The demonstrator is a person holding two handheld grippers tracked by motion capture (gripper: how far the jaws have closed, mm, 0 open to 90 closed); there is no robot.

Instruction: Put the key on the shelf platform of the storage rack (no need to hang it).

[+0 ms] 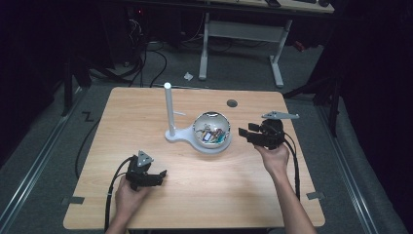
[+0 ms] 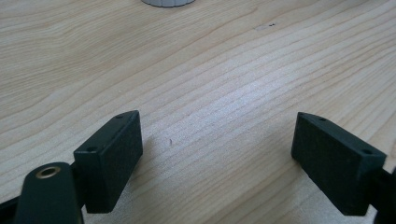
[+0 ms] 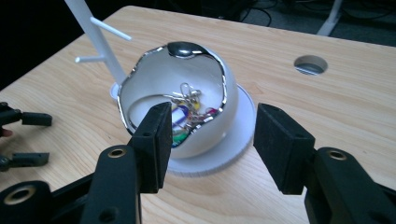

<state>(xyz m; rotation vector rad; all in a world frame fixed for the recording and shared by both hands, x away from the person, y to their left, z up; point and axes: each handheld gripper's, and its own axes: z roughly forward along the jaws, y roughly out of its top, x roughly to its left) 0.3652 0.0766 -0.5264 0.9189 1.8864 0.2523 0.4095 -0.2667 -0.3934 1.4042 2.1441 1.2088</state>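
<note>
Black jaws of the right gripper (image 3: 210, 140) stand wide apart, holding nothing; the white bowl (image 3: 205, 84) with clips sits just ahead, much nearer than the left gripper (image 1: 157, 176), also open and empty.

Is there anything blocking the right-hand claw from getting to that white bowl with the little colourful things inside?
Nothing visible does. The right gripper, jaws open and empty, faces the white egg-shaped bowl with the silver rim; bare wooden table lies between them. The white peg stand rises behind the bowl, off the path. The colourful clips lie inside it.
</note>
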